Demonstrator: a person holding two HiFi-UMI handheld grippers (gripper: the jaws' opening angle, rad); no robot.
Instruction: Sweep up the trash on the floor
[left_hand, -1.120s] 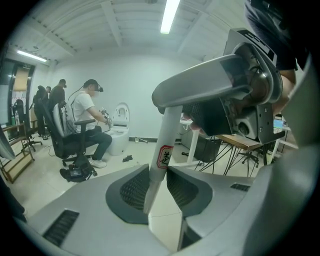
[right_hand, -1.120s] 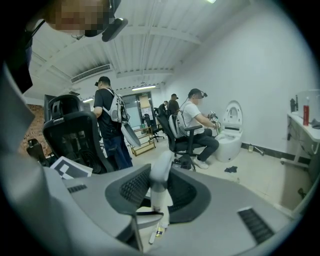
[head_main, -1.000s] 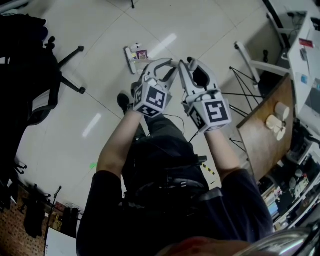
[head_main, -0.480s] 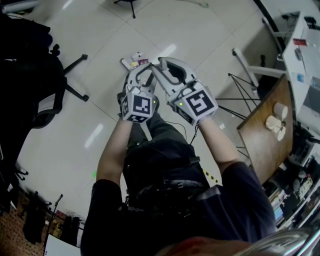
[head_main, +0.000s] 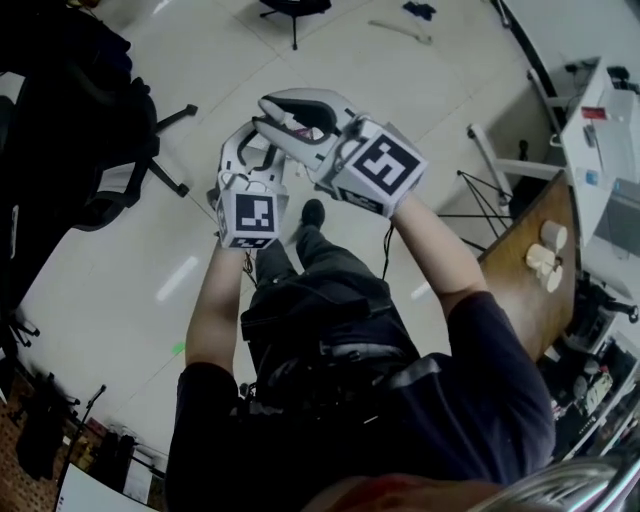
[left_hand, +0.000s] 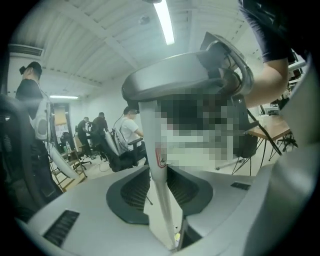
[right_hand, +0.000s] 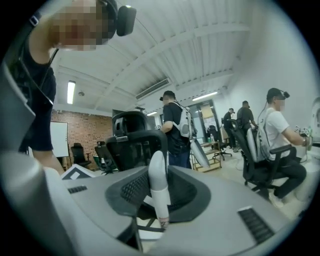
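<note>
Both grippers hold one white handle. In the left gripper view the handle (left_hand: 151, 140) runs up between the pads of my left gripper (left_hand: 161, 186), which is shut on it. Its jaws have just eased open slightly, handle still between them. Higher up, my right gripper (left_hand: 200, 75) grips the same handle. In the right gripper view the handle's rounded top end (right_hand: 158, 180) stands between the pads of the right gripper (right_hand: 159, 197). Seen from the head, the left gripper (head_main: 260, 150) sits just below the right gripper (head_main: 272, 118). The handle's lower end and the floor trash are hidden.
Black office chairs (head_main: 90, 150) stand at the left. A wooden table (head_main: 530, 270) and a white desk (head_main: 600, 120) are at the right. A chair base (head_main: 292, 10) lies at the top. People and more chairs (right_hand: 270, 145) fill the room beyond.
Both grippers have risen and shifted up-left in the head view, the right one swinging over the left. The white item with litter on the floor is now hidden behind them.
</note>
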